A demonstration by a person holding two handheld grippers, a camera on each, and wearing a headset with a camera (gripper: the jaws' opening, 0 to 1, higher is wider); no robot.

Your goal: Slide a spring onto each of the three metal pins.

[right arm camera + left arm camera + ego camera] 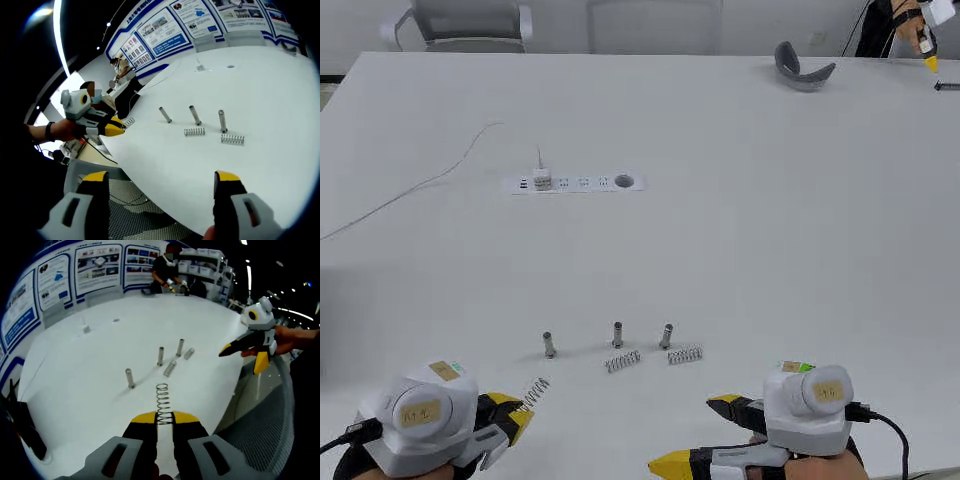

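**A:** Head view first, where are the pins?

**B:** Three stand upright in a row on the white counter (pixel 770 250): left pin (pixel 549 345), middle pin (pixel 617 335), right pin (pixel 666 336). None has a spring on it yet.

**A:** Springs?

**B:** First spring (pixel 622 361) lies flat just in front of the middle pin. Second spring (pixel 685 354) lies flat just in front of the right pin, a bit to its right. Both are close to the pins; I can't tell whether either touches one.

**A:** And the third?

**B:** Third spring (pixel 161 400) is in my left fingers (pixel 150 418). They're closed down on its near end, with the rest of the coil sticking out ahead toward the row of pins, well short of it. I can't tell if it touches the counter.

**A:** Other hand?

**B:** My right fingers (pixel 227 181) are spread wide with nothing between them. They sit at the near edge of the counter, facing the pins and well apart from them.

**A:** Anything else on the counter?

**B:** A power strip (pixel 575 183) sits farther back, with a thin cable (pixel 420 185) trailing off to the left. A grey curved thing (pixel 803 68) is at the far right.
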